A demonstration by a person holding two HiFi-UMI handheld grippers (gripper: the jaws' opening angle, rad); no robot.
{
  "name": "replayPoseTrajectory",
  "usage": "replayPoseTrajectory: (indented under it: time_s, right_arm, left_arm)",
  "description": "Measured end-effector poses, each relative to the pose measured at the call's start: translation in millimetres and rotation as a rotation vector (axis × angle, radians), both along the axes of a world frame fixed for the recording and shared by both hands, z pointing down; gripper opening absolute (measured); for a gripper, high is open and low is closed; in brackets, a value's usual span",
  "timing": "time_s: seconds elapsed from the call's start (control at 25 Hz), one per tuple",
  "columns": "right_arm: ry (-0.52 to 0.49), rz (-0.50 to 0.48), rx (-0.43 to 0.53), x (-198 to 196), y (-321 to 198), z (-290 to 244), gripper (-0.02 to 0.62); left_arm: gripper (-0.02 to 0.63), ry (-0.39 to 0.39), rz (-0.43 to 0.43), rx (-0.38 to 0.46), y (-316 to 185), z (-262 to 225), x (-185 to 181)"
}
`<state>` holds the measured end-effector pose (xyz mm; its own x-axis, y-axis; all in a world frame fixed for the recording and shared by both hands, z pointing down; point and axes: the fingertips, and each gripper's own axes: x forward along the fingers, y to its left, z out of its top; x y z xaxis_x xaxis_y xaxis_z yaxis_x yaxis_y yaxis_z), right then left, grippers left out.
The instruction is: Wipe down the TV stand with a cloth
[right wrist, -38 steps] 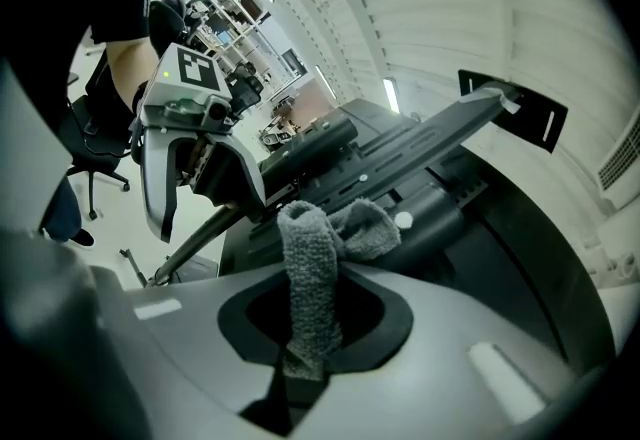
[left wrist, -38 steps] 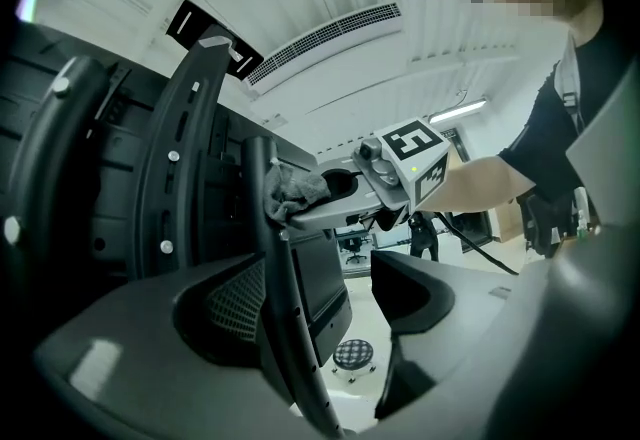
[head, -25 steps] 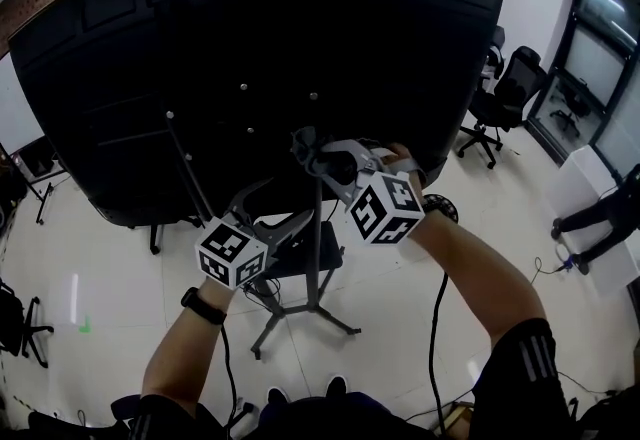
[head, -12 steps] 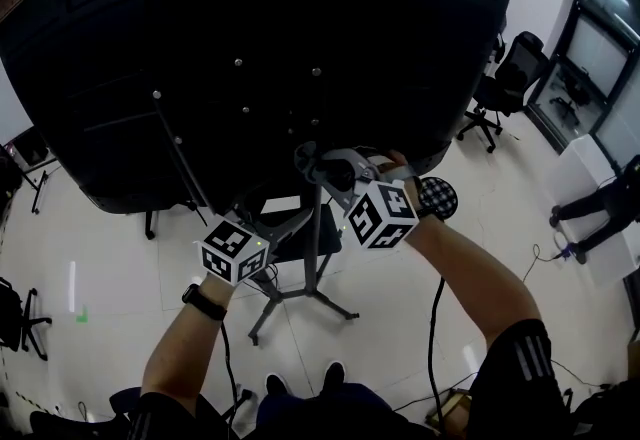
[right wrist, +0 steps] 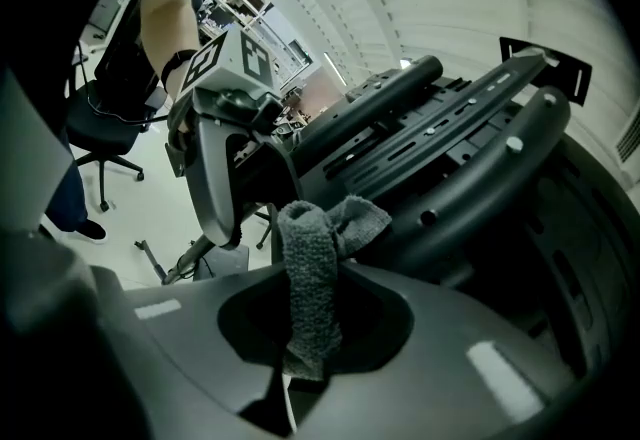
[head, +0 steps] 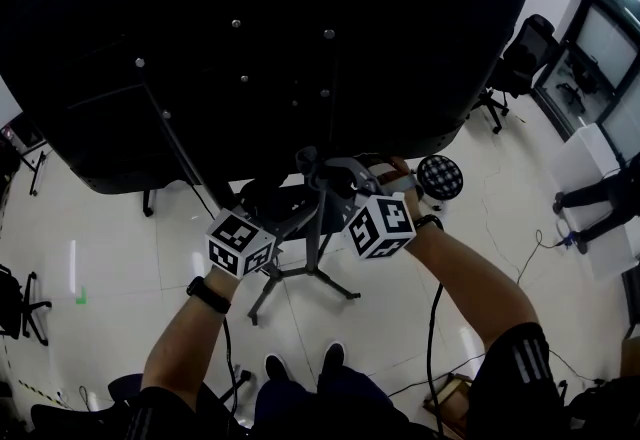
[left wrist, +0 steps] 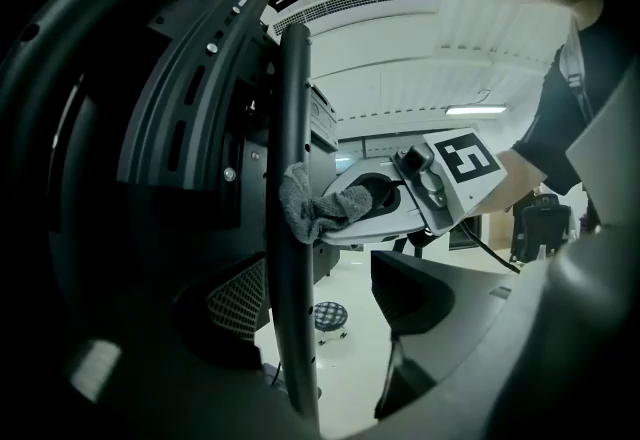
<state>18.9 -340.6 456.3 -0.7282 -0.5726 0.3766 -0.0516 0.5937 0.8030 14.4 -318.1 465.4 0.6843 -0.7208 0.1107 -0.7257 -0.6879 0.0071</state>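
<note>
The black TV's back [head: 280, 28] fills the top of the head view, on a dark stand with an upright pole [head: 317, 228]. My right gripper [head: 322, 170] is shut on a grey cloth [head: 308, 160], which is pressed against that pole just under the TV. In the right gripper view the cloth [right wrist: 310, 268] hangs folded between my right gripper's jaws [right wrist: 298, 333]. My left gripper [head: 288, 220] is at the pole lower down. In its own view the pole [left wrist: 292, 258] stands between my left gripper's jaws [left wrist: 320, 313], with floor showing beside it. The cloth [left wrist: 312, 206] shows there too.
The stand's splayed legs [head: 300, 280] rest on pale tiled floor by my feet. A round checked stool [head: 440, 176] stands right of the pole. Office chairs [head: 520, 63] and a person [head: 600, 213] are at the right. Cables [head: 432, 328] trail on the floor.
The head view has moved closer under the TV and the stool has come into sight. Both grippers have stayed at the pole, and the cloth sits slightly lower in the picture.
</note>
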Motion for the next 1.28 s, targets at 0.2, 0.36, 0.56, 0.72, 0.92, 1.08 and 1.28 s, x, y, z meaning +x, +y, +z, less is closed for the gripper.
replayPoseTrajectory:
  time_s: [0.2, 0.36, 0.56, 0.72, 0.92, 1.08, 1.28]
  right_arm:
    - [0.003, 0.011, -0.009, -5, 6, 39, 0.043]
    - [0.016, 0.023, -0.035, -10, 3, 71, 0.043]
    - [-0.003, 0.057, -0.07, -9, 1, 109, 0.043]
    - [-0.065, 0.069, -0.014, -11, 3, 112, 0.043]
    - [-0.025, 0.079, -0.023, -13, 2, 151, 0.043]
    - [-0.012, 0.1, -0.056, -14, 1, 190, 0.043]
    - [0.006, 0.117, -0.082, -17, 3, 232, 0.043]
  left_arm:
    - [0.356, -0.001, 0.005, -0.038, 2, 36, -3]
    - [0.356, -0.023, 0.014, -0.075, -3, 67, -7]
    - [0.356, -0.019, 0.026, -0.125, -4, 104, -8]
    - [0.356, -0.029, 0.042, -0.157, 0, 134, -6]
    - [0.356, -0.034, 0.062, -0.188, 1, 169, -5]
    - [0.356, -0.049, 0.08, -0.212, -1, 200, -5]
    - [0.356, -0.059, 0.092, -0.24, 1, 237, -6]
